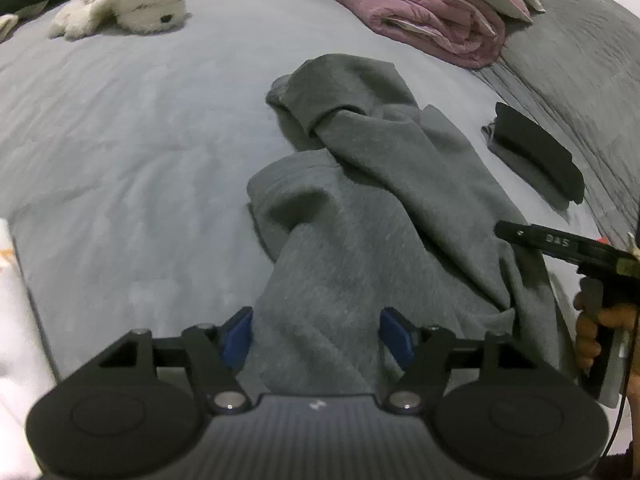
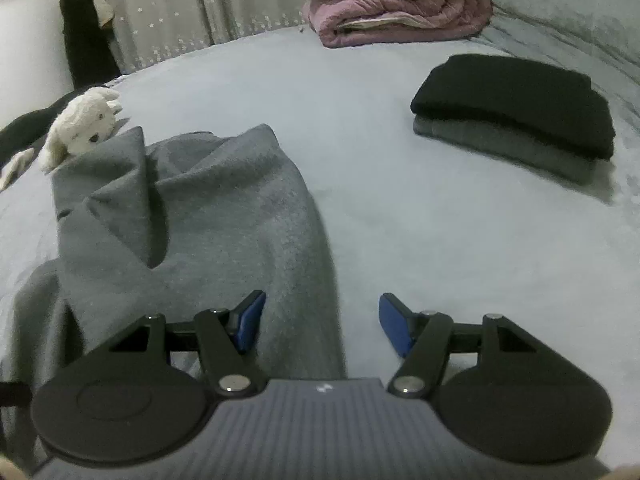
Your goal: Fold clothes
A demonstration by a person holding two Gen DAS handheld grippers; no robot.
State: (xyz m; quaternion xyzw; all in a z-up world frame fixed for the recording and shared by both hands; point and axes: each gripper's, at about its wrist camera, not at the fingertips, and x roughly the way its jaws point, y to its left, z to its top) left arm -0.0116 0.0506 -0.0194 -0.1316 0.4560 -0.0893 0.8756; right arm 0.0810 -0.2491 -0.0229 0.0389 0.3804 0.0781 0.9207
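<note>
- Left wrist view, far left edge: a strip of white fabric, blurred; I could not tell what it was.
- Upper left of that frame: a white plush toy lay on the pale grey bedspread.
- Centre: the grey garment lay crumpled on the bedspread, running from mid-frame down to my fingers, with folds crossing over one another.
- Bottom centre: my left gripper was released, blue pads spread wide either side of the garment's near end, not pressing on it.
- Top, right of centre: a rolled pink quilt.
- Right of the garment: a folded stack, black piece on a grey one.
- Right edge: my right gripper reached in over the garment's edge, my hand on its handle.
- Right wrist view, left: the plush toy peeked from behind the garment, which filled the left half.
- Bottom centre: right gripper stood open; the left pad hung over cloth, the right over bare bedspread, nothing gripped.
- Upper right: the folded stack, well apart from the garment.
</note>
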